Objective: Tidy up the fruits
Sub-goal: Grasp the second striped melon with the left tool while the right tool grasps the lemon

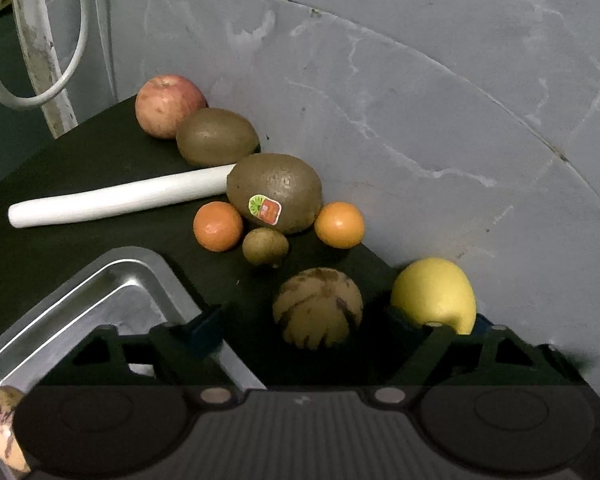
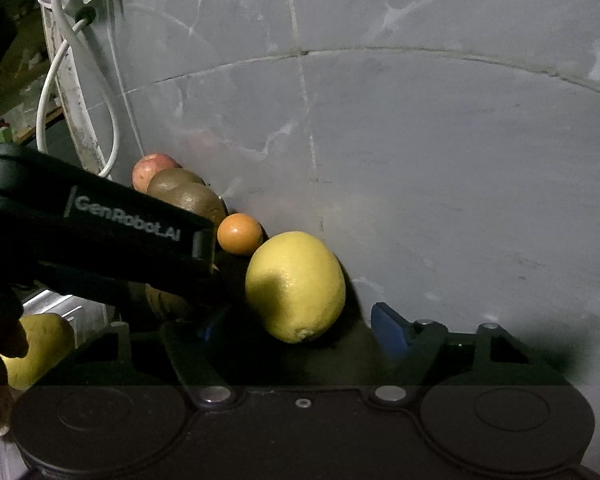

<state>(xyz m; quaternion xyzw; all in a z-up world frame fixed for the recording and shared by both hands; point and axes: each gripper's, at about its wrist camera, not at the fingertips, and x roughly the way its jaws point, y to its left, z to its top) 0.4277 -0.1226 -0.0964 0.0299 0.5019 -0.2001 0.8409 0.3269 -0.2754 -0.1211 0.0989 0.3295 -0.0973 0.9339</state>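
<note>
Grey marble-veined wall tile [image 1: 420,100] backs a dark counter [image 1: 80,152] where our fruit lies strung along the wall's foot.

Our left gripper [image 1: 300,320] hangs with jaws spread wide and nothing between the fingers but air; the striped melon [image 1: 317,307] sits dead ahead in that gap, close to the fingertips, though we cannot tell whether either pad touches it. It is nearly round, so no axis matters much. To its left, just beside our left finger, is the metal tray [image 1: 112,292], with a striped fruit already at its near edge; we judge that the melon goes there with a short swing leftward.

Our right gripper [image 2: 300,328] is likewise spread open and grips nothing. The lemon [image 2: 296,286] lies between its fingers and slightly forward, long axis tilted with the nub end toward us and down. So each hand has its own fruit, and the right is plainly nearer the lemon. In the right wrist view the left gripper crosses just beside the lemon, so we would watch for a knock between the two.

Farther along the wall: two oranges [image 1: 339,225], a small kiwi [image 1: 265,245], a big kiwi [image 1: 274,192], another kiwi, an apple [image 1: 170,106], and a white stalk [image 1: 116,198].

Writing: the left gripper's side reads "GenRobot.AI". The big kiwi bears a green and red sticker [image 1: 265,210]; its text is too small to read.
</note>
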